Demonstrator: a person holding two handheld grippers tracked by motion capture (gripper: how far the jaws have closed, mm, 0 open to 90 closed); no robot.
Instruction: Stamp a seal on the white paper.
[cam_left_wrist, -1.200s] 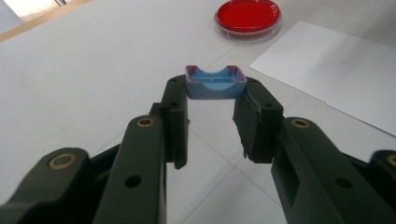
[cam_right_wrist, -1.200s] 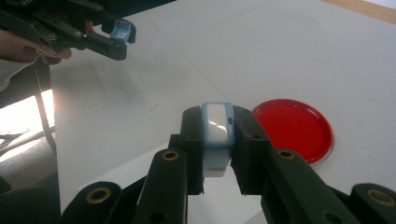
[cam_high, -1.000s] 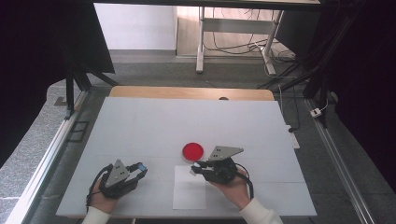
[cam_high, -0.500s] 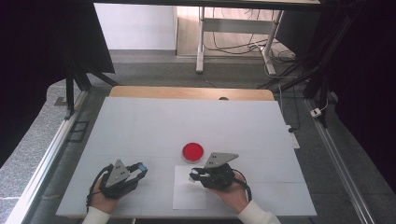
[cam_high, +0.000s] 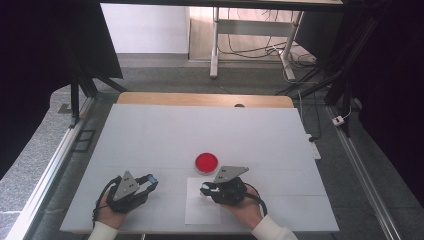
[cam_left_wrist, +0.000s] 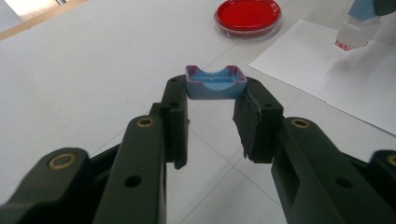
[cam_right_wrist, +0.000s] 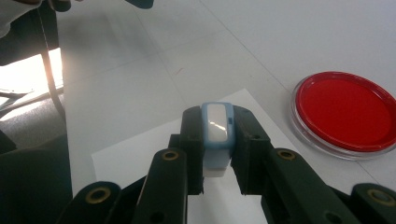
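A small blue cap (cam_left_wrist: 215, 83) with a reddish rim sits crosswise between the tips of my left gripper (cam_left_wrist: 215, 89), which is shut on it near the table's front left (cam_high: 150, 181). My right gripper (cam_right_wrist: 218, 117) is shut on a blue-and-white stamp (cam_right_wrist: 217, 135). It holds the stamp (cam_high: 205, 189) low over the white paper sheet (cam_high: 200, 212). The stamp's red-stained end (cam_left_wrist: 348, 43) points down at the paper (cam_left_wrist: 336, 79); I cannot tell whether it touches. A round red dish (cam_high: 206, 162) lies just beyond the paper.
The white table (cam_high: 200, 130) stretches bare behind the red dish (cam_right_wrist: 344, 112), with a wooden strip (cam_high: 200, 99) along its far edge. Metal rails run down both sides. The person's hands come in at the near edge.
My right gripper with the stamp has shifted slightly toward the near edge and left, over the paper. The left gripper has stayed put.
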